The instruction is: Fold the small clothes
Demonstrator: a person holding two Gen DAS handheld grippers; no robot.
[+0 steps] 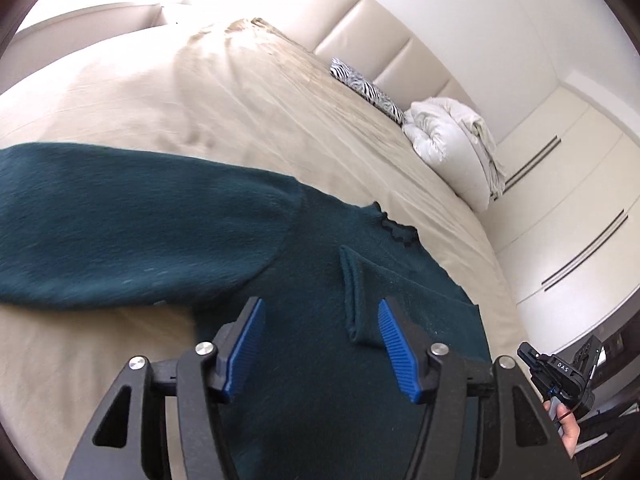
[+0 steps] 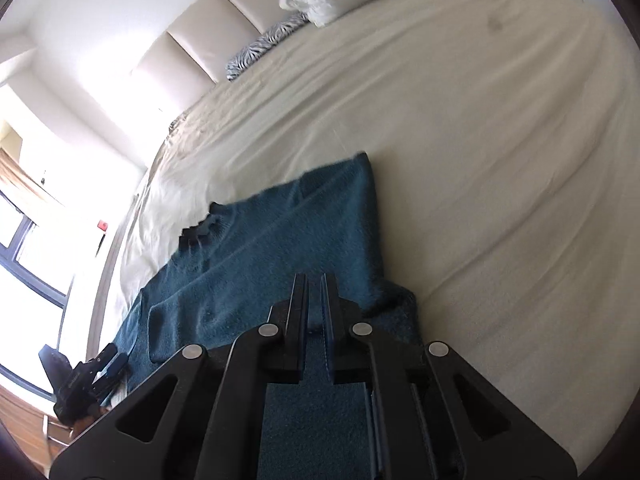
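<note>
The bed (image 1: pixel 168 92), covered by a beige sheet, fills most of both views; a wide stretch of bare sheet lies beyond the garment toward the padded headboard (image 1: pixel 384 40) and to the garment's right in the right wrist view. A white cupboard wall (image 1: pixel 580 208) runs along the bed's far side, with only a narrow strip between it and the mattress edge. A rolled white duvet (image 1: pixel 448 136) and a zebra-print pillow (image 1: pixel 366 90) sit against the headboard, well apart from the garment.

The dark teal sweater (image 1: pixel 312 360) lies flat on the near part of the bed, neckline (image 1: pixel 396 232) pointing toward the headboard. One sleeve (image 1: pixel 120 224) stretches out sideways across the sheet to the left; the other sleeve is folded in over the body, its cuff (image 1: pixel 354 296) lying on the chest.

The left gripper (image 1: pixel 320 344) hovers over the sweater's body, its blue pads spread wide, holding nothing. The right gripper (image 2: pixel 316 292) has its fingers drawn close, a narrow gap between them; whether it pinches sweater cloth I cannot tell.
</note>
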